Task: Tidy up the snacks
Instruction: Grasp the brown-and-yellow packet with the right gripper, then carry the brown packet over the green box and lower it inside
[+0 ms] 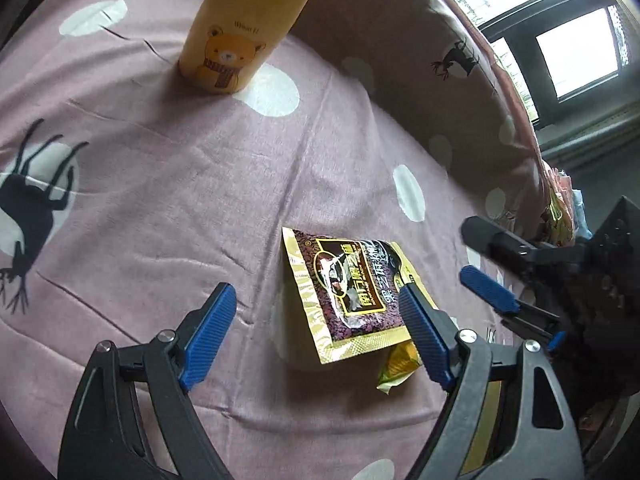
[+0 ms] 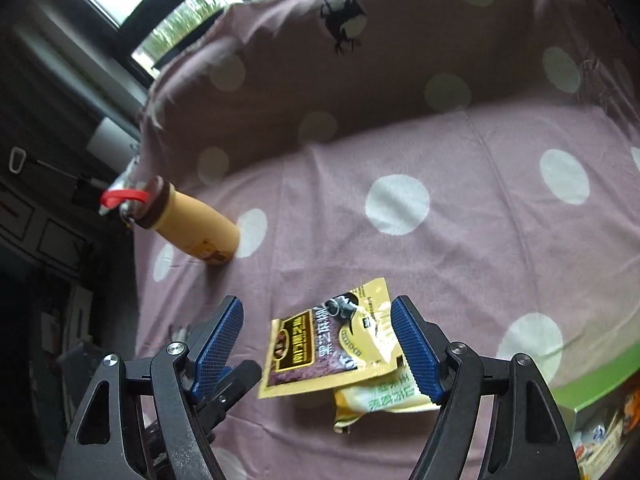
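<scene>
Over on the far left of the pink, white-dotted cloth (image 1: 168, 208) stands the tan bear-print bottle (image 1: 236, 40), and the left wrist view gives us the cartoon bear in its scarf, while the right wrist view shows instead the bottle's brown cap and red loop (image 2: 120, 197). Right of the bottle, and nearer the cameras, lies the dark purple and gold snack packet (image 1: 344, 292), flat on the cloth, label up, with printed characters and a gold crinkled border. It overlaps a second yellow packet (image 2: 380, 398) tucked beneath its lower edge; the left view catches only a gold corner of that one, the right view shows its pale face with green lettering. The left gripper (image 1: 316, 316) hangs over the cloth with jaws wide apart, the packet lying by its right finger, nothing pinched. The right gripper (image 2: 316, 344) also has its jaws spread, the purple packet lying between the blue pads (image 2: 416, 356), not squeezed. Further right of the packet, the left view shows the other tool's blue-tipped fingers; the right view alone shows a green-edged box (image 2: 600, 396) holding more wrappers at the far right.
</scene>
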